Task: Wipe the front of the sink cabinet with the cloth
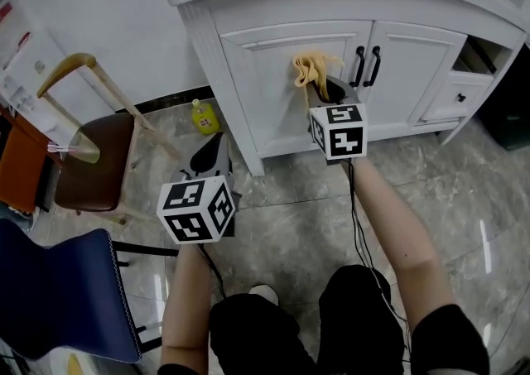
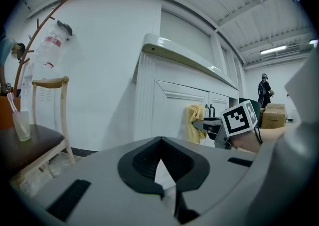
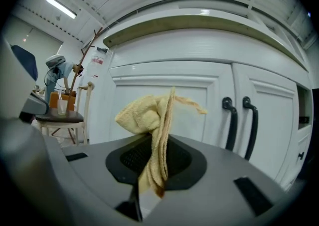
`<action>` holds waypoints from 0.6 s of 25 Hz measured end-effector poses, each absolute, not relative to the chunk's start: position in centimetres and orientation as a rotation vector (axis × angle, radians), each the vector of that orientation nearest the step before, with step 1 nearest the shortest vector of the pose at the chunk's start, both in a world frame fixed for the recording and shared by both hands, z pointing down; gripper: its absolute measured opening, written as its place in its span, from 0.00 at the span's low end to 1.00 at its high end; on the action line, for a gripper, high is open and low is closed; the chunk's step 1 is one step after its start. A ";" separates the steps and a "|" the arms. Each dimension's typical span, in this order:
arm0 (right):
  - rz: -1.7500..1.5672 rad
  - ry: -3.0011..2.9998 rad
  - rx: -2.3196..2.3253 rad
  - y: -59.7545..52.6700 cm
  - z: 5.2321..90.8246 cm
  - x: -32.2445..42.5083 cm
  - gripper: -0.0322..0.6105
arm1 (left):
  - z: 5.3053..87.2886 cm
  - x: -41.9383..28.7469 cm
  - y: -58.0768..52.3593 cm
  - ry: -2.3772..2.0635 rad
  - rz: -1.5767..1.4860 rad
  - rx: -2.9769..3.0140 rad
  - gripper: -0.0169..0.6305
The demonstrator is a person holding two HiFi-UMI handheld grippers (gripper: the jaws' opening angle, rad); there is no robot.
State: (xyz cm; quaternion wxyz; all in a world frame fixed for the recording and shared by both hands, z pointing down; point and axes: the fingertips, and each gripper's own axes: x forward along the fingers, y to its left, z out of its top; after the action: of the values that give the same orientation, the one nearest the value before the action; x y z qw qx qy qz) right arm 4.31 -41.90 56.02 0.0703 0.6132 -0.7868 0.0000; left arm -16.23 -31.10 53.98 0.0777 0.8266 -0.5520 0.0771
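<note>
The white sink cabinet (image 1: 273, 92) stands in front of me with two doors and black handles (image 1: 365, 65). My right gripper (image 1: 320, 85) is shut on a bunched yellow cloth (image 1: 313, 68), held at the upper right of the left door, pressed on it or very close. In the right gripper view the cloth (image 3: 149, 120) sticks up from the right gripper (image 3: 158, 156), with the door handles (image 3: 241, 122) to its right. My left gripper (image 1: 216, 141) hangs lower left near the cabinet's corner. In its own view the left gripper (image 2: 160, 164) is shut and empty, and the cloth (image 2: 196, 122) shows beyond.
A wooden chair (image 1: 93, 168) with a plastic cup (image 1: 76, 148) stands at the left, with a blue chair (image 1: 66, 295) nearer me. A yellow bottle (image 1: 203, 117) sits on the floor by the cabinet's left corner. Small drawers (image 1: 457, 98) are at the cabinet's right.
</note>
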 end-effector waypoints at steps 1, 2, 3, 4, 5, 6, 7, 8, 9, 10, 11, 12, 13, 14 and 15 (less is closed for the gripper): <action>0.007 -2.349 1.866 -41.9 56.1 5.3 0.17 | 54.0 -15.8 -31.1 -1.644 0.228 2.483 0.05; 0.015 -2.331 1.887 -41.8 56.2 6.3 0.17 | 54.0 -15.5 -31.2 -1.636 0.225 2.487 0.05; 0.023 -2.314 1.908 -41.8 56.3 7.2 0.17 | 54.1 -15.3 -31.2 -1.630 0.222 2.489 0.05; 0.031 -2.297 1.928 -41.7 56.5 8.0 0.17 | 54.2 -15.1 -31.2 -1.627 0.218 2.488 0.05; 0.039 -2.280 1.948 -41.7 56.6 8.8 0.17 | 54.2 -14.9 -31.3 -1.627 0.214 2.486 0.05; 0.045 -2.261 1.968 -41.6 56.7 9.4 0.17 | 54.3 -14.8 -31.3 -1.626 0.211 2.484 0.05; 0.047 -2.239 1.987 -41.6 56.8 10.0 0.17 | 54.5 -14.6 -31.4 -1.626 0.212 2.483 0.05; 0.047 -2.216 2.007 -41.5 57.0 10.5 0.17 | 54.8 -14.5 -31.4 -1.625 0.219 2.484 0.05; 0.047 -2.196 2.025 -41.4 57.1 11.1 0.17 | 55.1 -14.3 -31.3 -1.624 0.230 2.486 0.05; 0.051 -2.185 2.041 -41.4 57.3 11.6 0.17 | 55.3 -14.1 -31.3 -1.622 0.238 2.487 0.05; 0.059 -2.181 2.051 -41.3 57.5 11.9 0.17 | 55.6 -13.9 -31.3 -1.617 0.241 2.489 0.05; 0.064 -2.183 2.057 -41.3 57.6 12.1 0.17 | 55.8 -13.6 -31.3 -1.610 0.242 2.492 0.05; 0.065 -2.186 2.056 -41.2 57.8 12.1 0.17 | 55.9 -13.4 -31.3 -1.602 0.241 2.496 0.05; 0.059 -2.192 2.050 -41.1 57.9 11.9 0.17 | 56.0 -13.3 -31.3 -1.597 0.240 2.501 0.05; 0.052 -2.204 2.036 -40.9 58.0 11.5 0.17 | 55.9 -13.3 -31.4 -1.596 0.237 2.504 0.05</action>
State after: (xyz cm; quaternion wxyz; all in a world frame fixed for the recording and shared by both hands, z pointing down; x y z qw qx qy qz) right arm 11.49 -40.92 58.03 0.0704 0.6768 -0.7326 0.0171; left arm -13.26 -31.36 55.93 0.0814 0.8379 -0.5339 0.0794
